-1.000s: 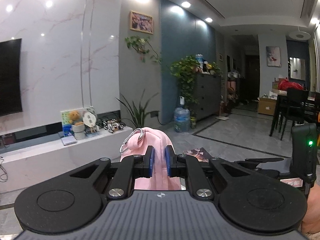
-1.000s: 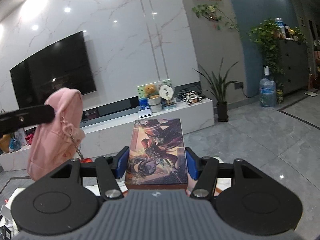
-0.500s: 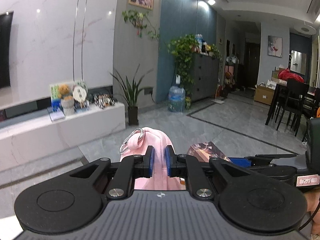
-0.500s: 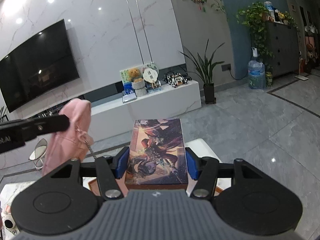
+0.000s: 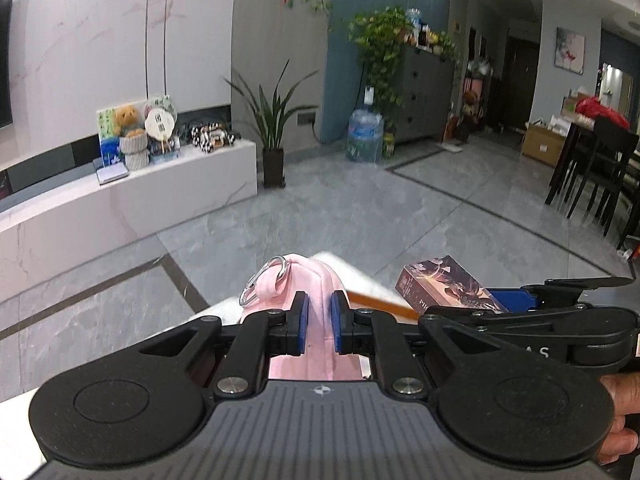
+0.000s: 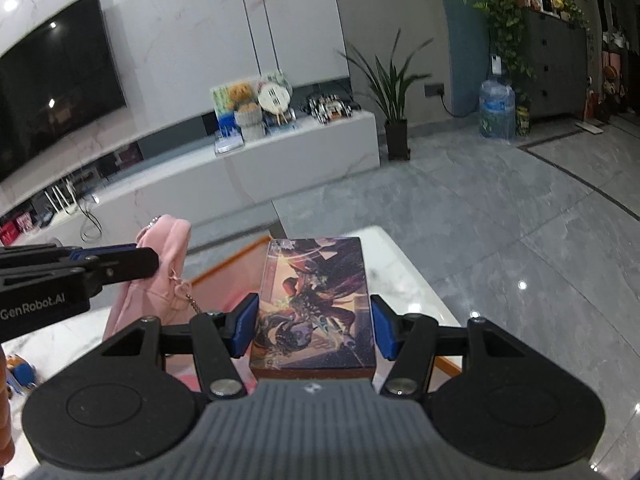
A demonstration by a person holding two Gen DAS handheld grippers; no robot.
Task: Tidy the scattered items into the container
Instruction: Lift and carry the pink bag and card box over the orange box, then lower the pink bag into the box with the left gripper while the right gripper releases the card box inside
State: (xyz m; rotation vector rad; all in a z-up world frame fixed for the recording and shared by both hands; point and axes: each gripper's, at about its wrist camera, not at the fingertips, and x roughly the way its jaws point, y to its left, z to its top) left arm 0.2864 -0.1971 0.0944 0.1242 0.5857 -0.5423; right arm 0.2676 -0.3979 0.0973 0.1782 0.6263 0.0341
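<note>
My left gripper (image 5: 319,322) is shut on a pink pouch (image 5: 304,280) with a metal carabiner ring, held in the air; it also shows in the right wrist view (image 6: 160,268). My right gripper (image 6: 314,326) is shut on a flat illustrated box (image 6: 314,300), also seen in the left wrist view (image 5: 444,282). Both hover over an orange-rimmed tray (image 6: 236,260) on a white marble table (image 6: 416,288). The tray floor is mostly hidden by the held items.
A small toy (image 6: 18,372) lies on the table at the left. Beyond the table are grey floor tiles, a white TV bench (image 6: 280,160) with ornaments, a potted plant (image 6: 394,92), a water bottle (image 6: 496,110) and dark dining chairs (image 5: 592,176).
Both grippers have tilted down and moved forward with their items; the table and the tray's orange rim have come into view beneath them. Both grips are unchanged.
</note>
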